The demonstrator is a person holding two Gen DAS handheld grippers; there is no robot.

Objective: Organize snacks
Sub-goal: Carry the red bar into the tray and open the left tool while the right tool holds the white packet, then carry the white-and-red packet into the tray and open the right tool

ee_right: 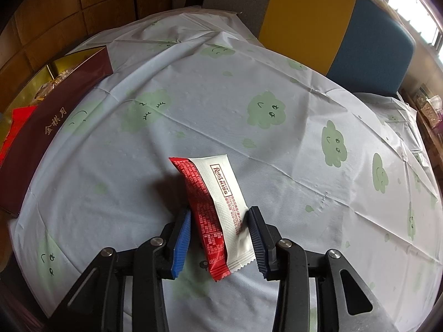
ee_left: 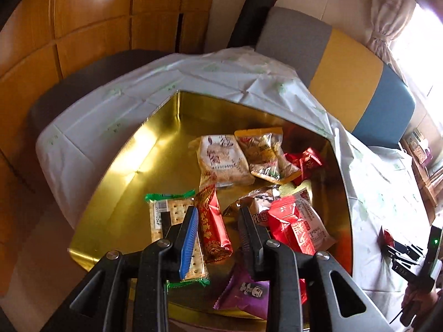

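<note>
Directly between the parted fingers of the right claw (ee_right: 220, 239) a red-and-white snack packet (ee_right: 218, 210) is seen, flat on the worktop (ee_right: 249, 88), its long axis running forward along the fingers; nothing is gripped. Well left, the gold-lined box (ee_right: 59, 110) is found, the left claw (ee_left: 218, 238) poised open above its snacks

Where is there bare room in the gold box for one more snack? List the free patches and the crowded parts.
Free: the gold box floor at its far left, between the left wall and the cracker pack, and the far corner behind the beige packet. Crowded: the right half and near edge, where packets overlap around the red packet and purple packet.
</note>
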